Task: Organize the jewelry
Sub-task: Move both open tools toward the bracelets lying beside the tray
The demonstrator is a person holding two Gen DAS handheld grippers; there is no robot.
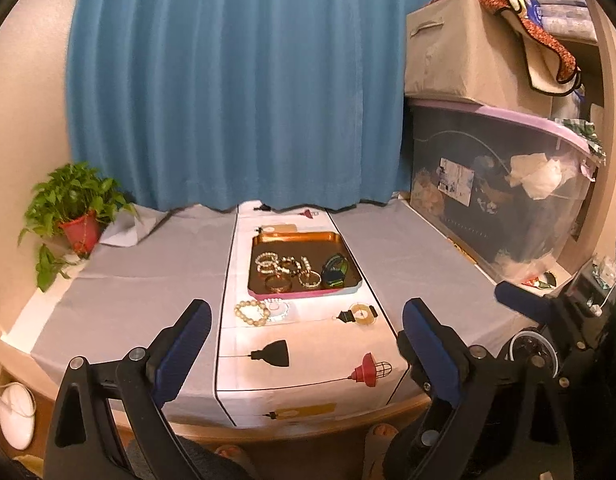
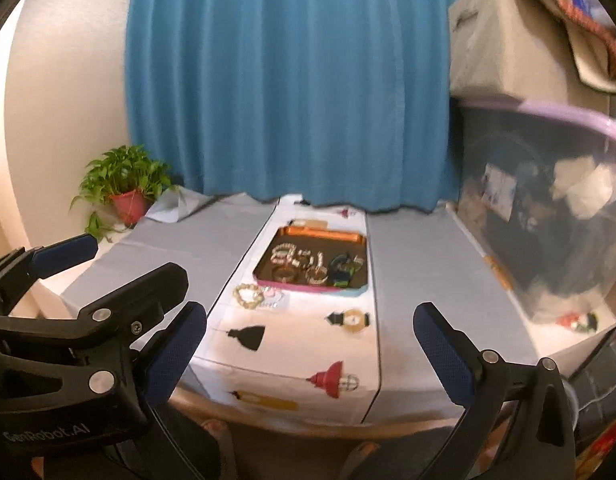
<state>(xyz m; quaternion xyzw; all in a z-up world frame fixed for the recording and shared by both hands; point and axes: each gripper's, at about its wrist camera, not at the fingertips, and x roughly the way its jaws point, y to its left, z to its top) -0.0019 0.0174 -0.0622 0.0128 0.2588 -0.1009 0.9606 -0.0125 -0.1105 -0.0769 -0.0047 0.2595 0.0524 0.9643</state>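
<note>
A copper tray point(image 1: 295, 238) point(image 2: 320, 235) sits on the table's patterned white runner and holds several bracelets and bangles point(image 1: 285, 270) plus a dark green-blue band point(image 1: 335, 271). A beige bead bracelet point(image 1: 250, 313) point(image 2: 247, 295) and a clear pale bracelet point(image 1: 277, 309) point(image 2: 272, 297) lie on the runner just in front of the tray. My left gripper point(image 1: 308, 320) is open and empty, held above the table's near edge. My right gripper point(image 2: 310, 332) is open and empty, also near the front edge. The left gripper's finger point(image 2: 63, 254) shows at the left of the right wrist view.
A potted plant point(image 1: 77, 216) point(image 2: 125, 192) stands at the back left. A blue curtain point(image 1: 235, 80) hangs behind the table. A large clear storage bin point(image 1: 504, 192) with a beige box point(image 1: 464, 44) on top stands at the right. Grey cloth point(image 1: 147, 280) covers the table.
</note>
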